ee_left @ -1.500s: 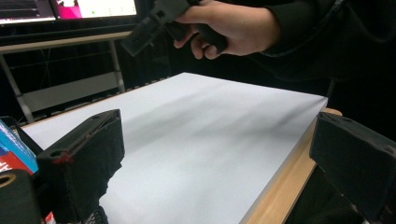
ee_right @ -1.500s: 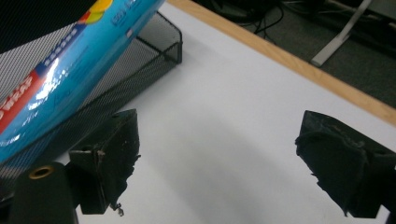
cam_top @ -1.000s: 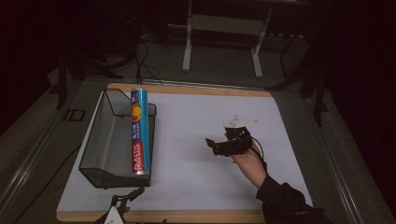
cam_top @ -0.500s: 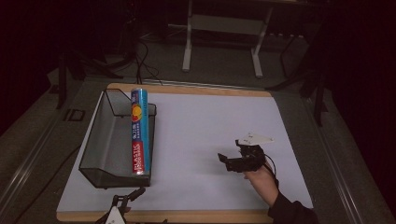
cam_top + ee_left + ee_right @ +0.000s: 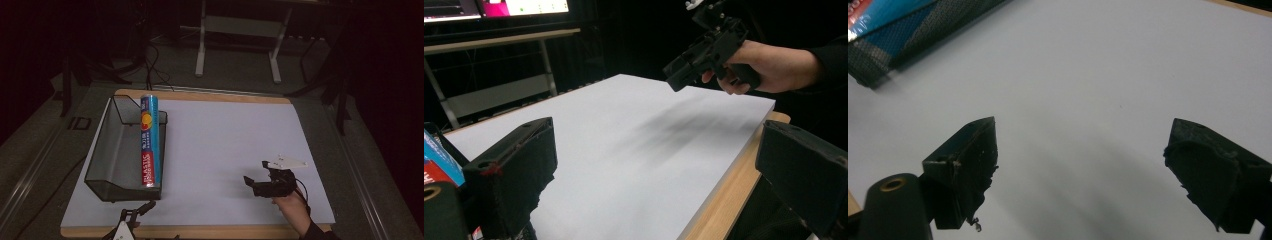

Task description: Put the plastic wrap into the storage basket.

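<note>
While your right gripper (image 5: pixel 256 184) hangs over the bare white worktop (image 5: pixel 225 135) near its front right corner, its fingers (image 5: pixel 965 165) are spread wide and empty. Your left gripper (image 5: pixel 141 210) sits at the front edge, just in front of the mesh basket (image 5: pixel 107 165); fingers (image 5: pixel 516 170) wide too, nothing between them. The roll box (image 5: pixel 148 141), blue and red, labelled as plastic wrap, lies lengthwise in the basket against its right wall, far end poking over the rim.

Risks, as I judge them:
- the box leans on the wall, so a nudge from either gripper could tip it out onto the worktop
- the basket looks light, and bumping it with the left gripper could slide it
- cables may snag the worktop edge
</note>
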`<act>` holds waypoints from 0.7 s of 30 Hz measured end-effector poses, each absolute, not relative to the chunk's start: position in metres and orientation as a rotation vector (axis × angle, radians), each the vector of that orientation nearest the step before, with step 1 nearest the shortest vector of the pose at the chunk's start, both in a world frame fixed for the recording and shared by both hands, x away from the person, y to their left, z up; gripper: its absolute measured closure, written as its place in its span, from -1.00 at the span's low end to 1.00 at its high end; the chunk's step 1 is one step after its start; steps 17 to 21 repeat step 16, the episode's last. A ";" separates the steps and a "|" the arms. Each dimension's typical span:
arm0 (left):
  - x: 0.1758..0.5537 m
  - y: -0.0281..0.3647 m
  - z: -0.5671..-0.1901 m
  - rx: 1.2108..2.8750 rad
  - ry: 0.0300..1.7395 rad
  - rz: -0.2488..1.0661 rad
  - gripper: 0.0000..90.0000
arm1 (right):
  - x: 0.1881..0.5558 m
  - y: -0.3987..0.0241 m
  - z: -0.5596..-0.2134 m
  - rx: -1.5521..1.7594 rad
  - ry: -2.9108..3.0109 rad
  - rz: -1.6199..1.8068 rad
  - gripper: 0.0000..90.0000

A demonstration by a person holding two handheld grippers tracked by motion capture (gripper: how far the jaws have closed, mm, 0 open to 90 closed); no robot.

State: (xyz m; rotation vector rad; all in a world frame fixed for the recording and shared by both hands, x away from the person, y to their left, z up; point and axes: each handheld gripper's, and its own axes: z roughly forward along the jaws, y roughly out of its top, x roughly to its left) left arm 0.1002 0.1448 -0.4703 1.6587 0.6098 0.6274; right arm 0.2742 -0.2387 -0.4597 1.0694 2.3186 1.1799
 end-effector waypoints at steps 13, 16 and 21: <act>0.102 0.145 -0.470 1.668 0.604 0.625 -0.91 | 0.268 -0.253 -0.470 1.064 2.252 1.199 -0.70; 0.102 0.145 -0.470 1.667 0.603 0.625 -0.91 | 0.269 -0.254 -0.472 1.070 2.256 1.197 -0.70; 0.102 0.145 -0.470 1.667 0.603 0.625 -0.91 | 0.269 -0.254 -0.472 1.070 2.256 1.197 -0.70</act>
